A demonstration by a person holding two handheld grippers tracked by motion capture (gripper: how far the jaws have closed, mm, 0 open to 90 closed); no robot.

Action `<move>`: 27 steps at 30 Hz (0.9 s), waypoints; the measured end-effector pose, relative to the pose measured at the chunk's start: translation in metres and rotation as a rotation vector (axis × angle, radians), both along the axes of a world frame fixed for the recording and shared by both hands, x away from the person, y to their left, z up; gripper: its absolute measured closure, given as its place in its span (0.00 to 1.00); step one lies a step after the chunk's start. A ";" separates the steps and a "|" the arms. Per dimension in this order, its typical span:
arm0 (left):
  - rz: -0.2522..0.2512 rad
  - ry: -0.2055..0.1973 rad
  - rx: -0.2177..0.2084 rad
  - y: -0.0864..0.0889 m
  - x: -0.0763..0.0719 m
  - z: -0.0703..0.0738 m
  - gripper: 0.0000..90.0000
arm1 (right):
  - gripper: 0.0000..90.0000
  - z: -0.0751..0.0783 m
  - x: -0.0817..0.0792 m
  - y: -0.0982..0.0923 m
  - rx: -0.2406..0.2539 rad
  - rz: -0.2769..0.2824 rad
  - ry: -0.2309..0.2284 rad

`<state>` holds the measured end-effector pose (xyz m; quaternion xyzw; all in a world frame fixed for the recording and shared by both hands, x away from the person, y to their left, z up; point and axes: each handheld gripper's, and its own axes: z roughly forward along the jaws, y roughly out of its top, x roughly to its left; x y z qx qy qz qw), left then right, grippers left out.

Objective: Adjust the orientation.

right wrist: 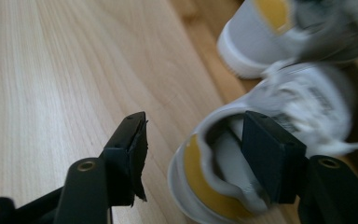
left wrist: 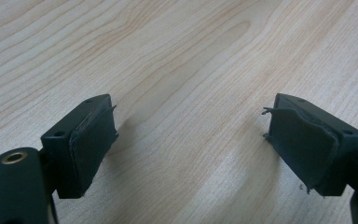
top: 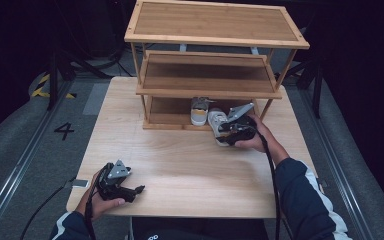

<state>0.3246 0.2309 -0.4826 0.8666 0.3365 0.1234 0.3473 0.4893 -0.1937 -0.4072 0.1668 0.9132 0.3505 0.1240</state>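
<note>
one white shoe (top: 199,111) is already sitting on the bottom shelf of the wooden rack (top: 207,90), heel outward. the second white shoe (top: 217,126) is lying half in, its heel still out on the surface (top: 180,165), so pushing it fully in looks like what is remaining. the right gripper (top: 230,134) is hovering at that heel, jaws spread, one jaw inside the shoe opening, not pinching. the right hand is reaching forward, wrist level. the left gripper (top: 136,189) is resting low near the front edge, jaws spread wide over bare wood.

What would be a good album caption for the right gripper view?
Open right gripper straddling the heel of a white-and-yellow shoe beside its mate on the wooden table.
</note>
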 end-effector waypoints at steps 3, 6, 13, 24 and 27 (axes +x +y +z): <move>-0.001 0.000 0.000 0.000 0.000 0.000 0.17 | 0.45 0.009 -0.009 -0.013 0.054 -0.033 -0.040; 0.001 -0.001 0.000 0.000 0.000 0.000 0.17 | 0.44 0.013 -0.018 -0.032 0.120 -0.066 -0.054; 0.001 0.001 0.002 0.000 0.000 0.000 0.17 | 0.39 -0.003 -0.025 -0.053 0.103 -0.126 -0.017; 0.002 0.001 -0.001 0.000 0.000 0.000 0.17 | 0.31 -0.043 -0.018 -0.042 0.060 -0.177 0.055; 0.002 0.001 -0.001 0.000 0.000 0.000 0.17 | 0.30 -0.047 -0.013 -0.039 0.080 -0.204 0.063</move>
